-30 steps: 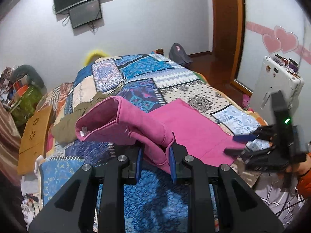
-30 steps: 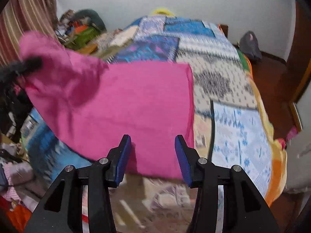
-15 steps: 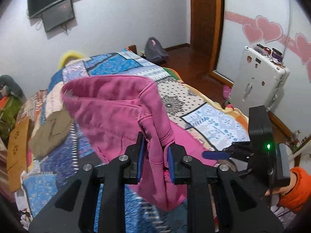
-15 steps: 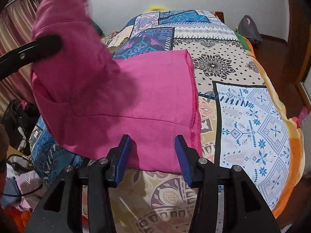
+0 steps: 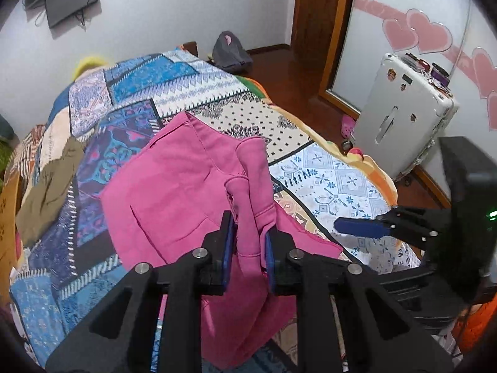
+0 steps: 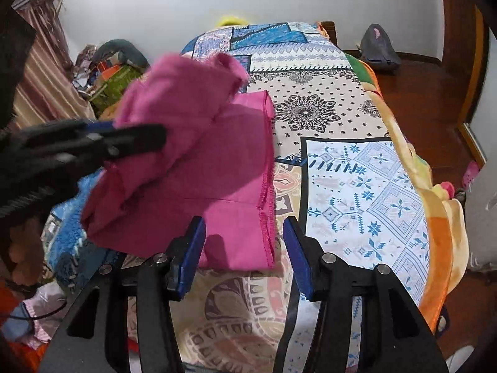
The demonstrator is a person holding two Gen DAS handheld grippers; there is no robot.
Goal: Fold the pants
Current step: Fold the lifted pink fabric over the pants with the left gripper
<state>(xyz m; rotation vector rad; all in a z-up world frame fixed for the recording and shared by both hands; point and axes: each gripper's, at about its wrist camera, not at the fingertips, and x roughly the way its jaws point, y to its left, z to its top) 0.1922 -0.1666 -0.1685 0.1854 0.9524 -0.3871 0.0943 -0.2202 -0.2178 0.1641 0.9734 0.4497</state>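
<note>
On the patchwork bedspread (image 5: pixel 192 77), the pink pants (image 5: pixel 174 192) lie partly folded near the bed's foot, their stitched hem edge (image 6: pixel 267 168) running straight up the quilt toward the headboard end. My left gripper (image 5: pixel 248 248) pinches a bunched fold of the pink fabric between its blue pads (image 5: pixel 228 245), jaws narrow and pressed on the cloth, holding that fold raised above the flat lower layer of the pants; cloth also hangs down below the pads toward the foot of the bed. Seen from the right wrist, the lifted part is a soft pink mound over the pants' left half, with the left gripper's black fingers crossing in front of it. My right gripper (image 6: pixel 245 248) hovers at the foot end of the pants, its jaws about half apart and having just been opening a little further, with the near corner of the pants between the blue pads (image 6: pixel 192 248) but neither pad pressing on it. On the bedspread to the left of the pants lies an olive garment (image 5: pixel 46 192). Off the bed's right side stands a white suitcase (image 5: pixel 400 115) on the wooden floor (image 5: pixel 295 71), against a wall with pink heart decals (image 5: pixel 416 31). Beyond the bed's far end a dark backpack (image 5: pixel 231 51) sits on the floor, and a dark screen (image 5: pixel 68 0) hangs on the white wall.
</note>
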